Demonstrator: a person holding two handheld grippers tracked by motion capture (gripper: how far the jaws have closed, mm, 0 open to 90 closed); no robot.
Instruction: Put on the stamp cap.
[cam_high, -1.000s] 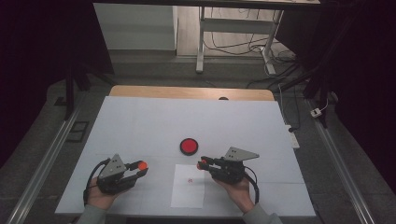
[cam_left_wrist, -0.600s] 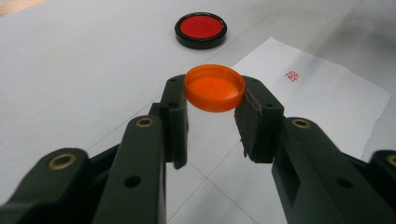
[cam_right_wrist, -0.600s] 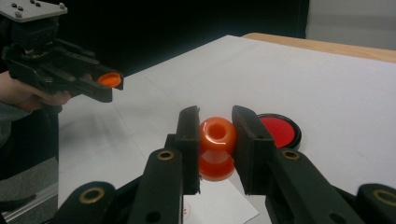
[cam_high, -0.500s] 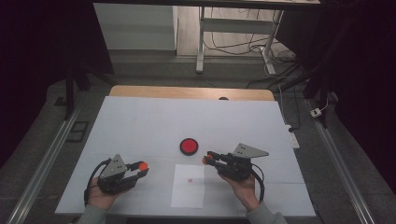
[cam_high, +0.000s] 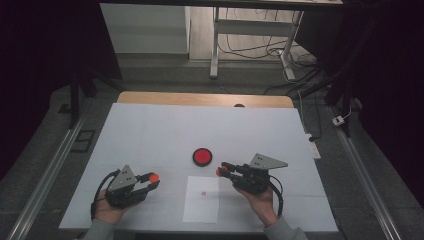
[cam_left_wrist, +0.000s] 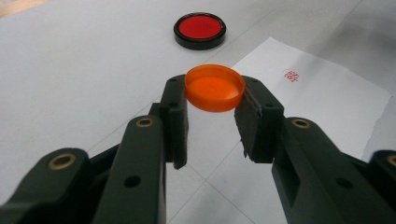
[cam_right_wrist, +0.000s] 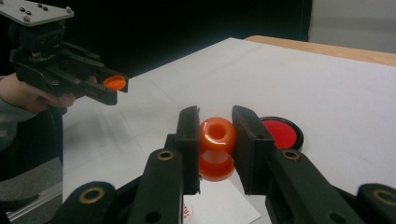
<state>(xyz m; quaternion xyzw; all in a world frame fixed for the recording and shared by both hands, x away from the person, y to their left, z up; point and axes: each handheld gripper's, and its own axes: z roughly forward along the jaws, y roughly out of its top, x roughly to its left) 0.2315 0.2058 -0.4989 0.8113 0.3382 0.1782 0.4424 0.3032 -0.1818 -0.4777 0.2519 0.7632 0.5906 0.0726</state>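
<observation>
My left gripper (cam_high: 150, 181) rests low at the table's front left, shut on a shallow orange cap (cam_left_wrist: 215, 87) held by its rim, open side up. My right gripper (cam_high: 220, 171) hovers at the front right, pointing left, shut on an orange stamp (cam_right_wrist: 217, 147) with a waisted body. A round red ink pad (cam_high: 202, 156) in a black case lies just beyond the two grippers. A white paper sheet (cam_high: 201, 205) lies between the hands and carries a small red stamp mark (cam_high: 203, 192). The stamp hangs off the paper's upper right corner, near the ink pad (cam_right_wrist: 280, 132).
The white table top (cam_high: 150, 130) stretches open behind the ink pad to a wooden strip (cam_high: 200, 99) at the far edge. Metal rails (cam_high: 45, 175) run along both sides of the table. Both hands stay near the front edge.
My right gripper has shifted a little to the right and away from the paper, still holding the stamp. The left gripper and its cap have stayed put.
</observation>
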